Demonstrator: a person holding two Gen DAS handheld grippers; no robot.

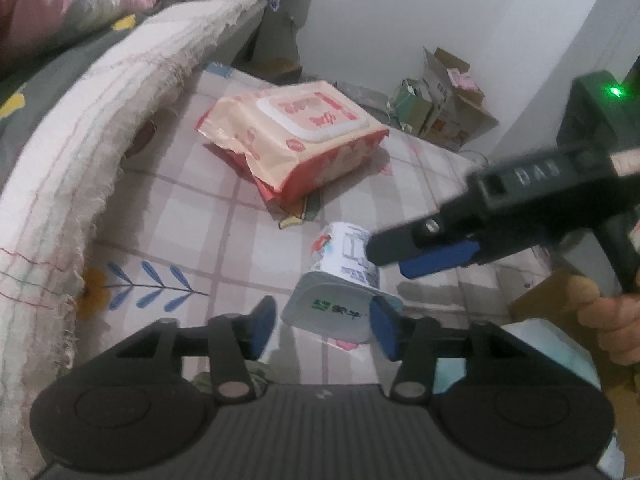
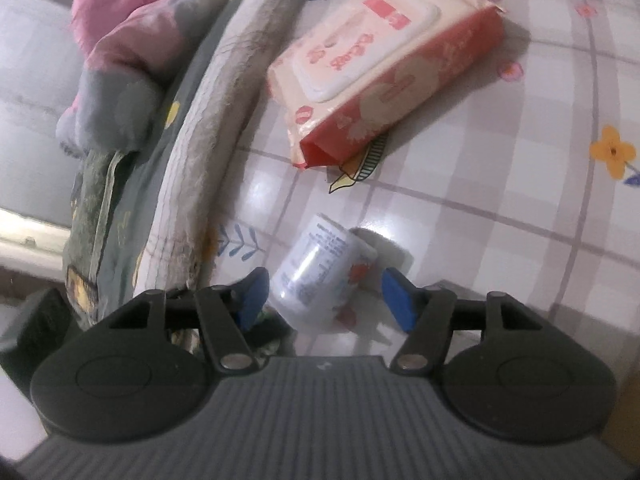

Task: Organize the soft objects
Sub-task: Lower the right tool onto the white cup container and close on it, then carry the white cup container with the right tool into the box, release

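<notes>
Viewing left wrist: left gripper (image 1: 322, 330) low over checked cloth (image 1: 192, 216), jaws spread.
Pouch: small white soft pouch (image 1: 340, 284) lies on the cloth between the spread blue pads (image 1: 262, 326); right pad overlaps its edge, contact unclear, not pinched.
Right gripper: right gripper (image 1: 394, 258) comes in from the right, tips at the pouch's far end; spread not readable in this view.
Wipes pack: orange-cream wipes pack (image 1: 296, 140) beyond the pouch, well apart, resting on flat packets.
Bedding: frayed mattress edge (image 1: 80, 152) left of the pouch.
Hand: hand (image 1: 612, 320) right of the pouch, on the right gripper's handle.

Right wrist view: right gripper (image 2: 324, 300) jaws spread.
Pouch: pouch (image 2: 320, 276) lies between its pads, gaps on both sides, not gripped.
Wipes pack: wipes pack (image 2: 384, 68) beyond the pouch, apart.
Bedding: pink quilt (image 2: 132, 28) far left of the pouch.
</notes>
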